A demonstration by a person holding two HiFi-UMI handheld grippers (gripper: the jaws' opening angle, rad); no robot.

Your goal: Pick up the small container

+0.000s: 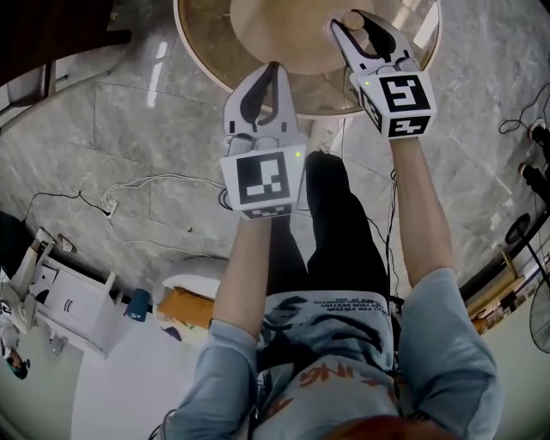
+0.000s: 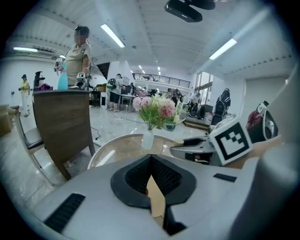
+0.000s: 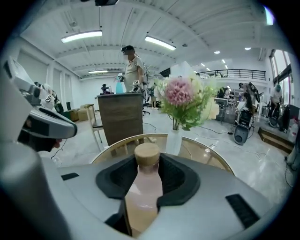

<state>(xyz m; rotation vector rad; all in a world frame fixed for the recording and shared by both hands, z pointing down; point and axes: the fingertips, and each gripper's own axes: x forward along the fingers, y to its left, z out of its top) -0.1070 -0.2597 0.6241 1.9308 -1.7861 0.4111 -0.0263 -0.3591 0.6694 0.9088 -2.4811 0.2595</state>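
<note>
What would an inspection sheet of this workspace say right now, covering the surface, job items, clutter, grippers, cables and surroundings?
Surface: round table with a glossy top.
Job's things: small container, a pinkish bottle with a tan cap, between the jaws of the right gripper.
Clutter: vase of flowers standing on the table.
Grippers: right gripper shut on the small container; left gripper shut, nothing between its jaws.
Cables: cables trailing over the floor.
Surroundings: wooden chair beside the table; a person standing behind it; open hall beyond.
</note>
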